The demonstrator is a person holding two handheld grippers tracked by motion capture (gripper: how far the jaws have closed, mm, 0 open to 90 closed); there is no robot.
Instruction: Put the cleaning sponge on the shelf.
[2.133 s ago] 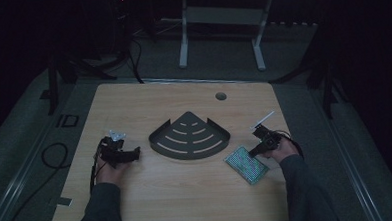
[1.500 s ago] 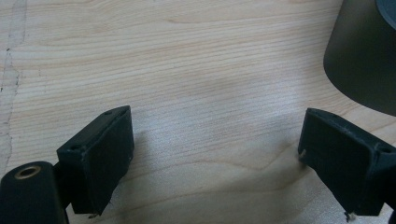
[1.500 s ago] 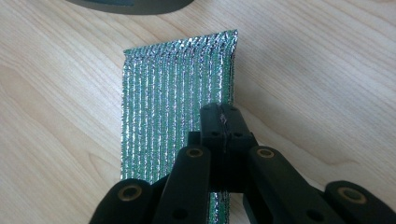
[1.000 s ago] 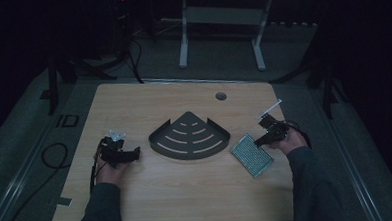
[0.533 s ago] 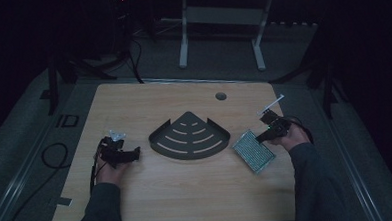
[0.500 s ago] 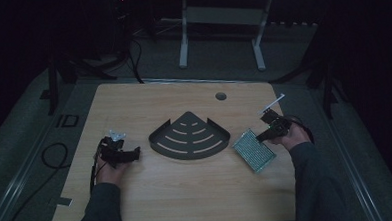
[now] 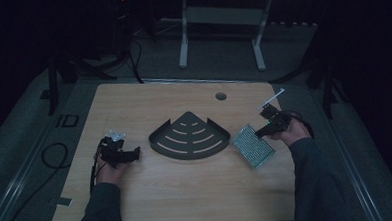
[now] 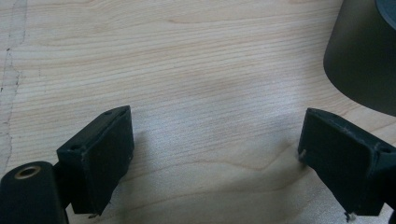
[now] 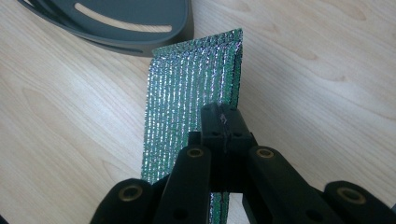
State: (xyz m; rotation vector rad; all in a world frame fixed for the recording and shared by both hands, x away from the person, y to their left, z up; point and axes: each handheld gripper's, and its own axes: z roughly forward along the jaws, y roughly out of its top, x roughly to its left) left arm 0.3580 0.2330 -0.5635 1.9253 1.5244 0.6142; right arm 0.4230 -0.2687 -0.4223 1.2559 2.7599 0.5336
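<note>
Right gripper view showed my right tongs [image 9: 223, 122] clamped on the near edge of a glittery green pad [image 9: 187, 112], which hung out over the tabletop [image 9: 327, 70] just short of the dark slotted corner shelf [image 9: 140, 23]. I judged the edge grip left the pad's face free for setting down. In the high view my left tongs [image 7: 131, 154] sat on the wood, spread wide and empty, out of the way. I could not tell whether the pad's far edge touched the tabletop.

Gripper [image 9: 223, 122] clamped on green scouring pad [image 9: 191, 93]
</note>
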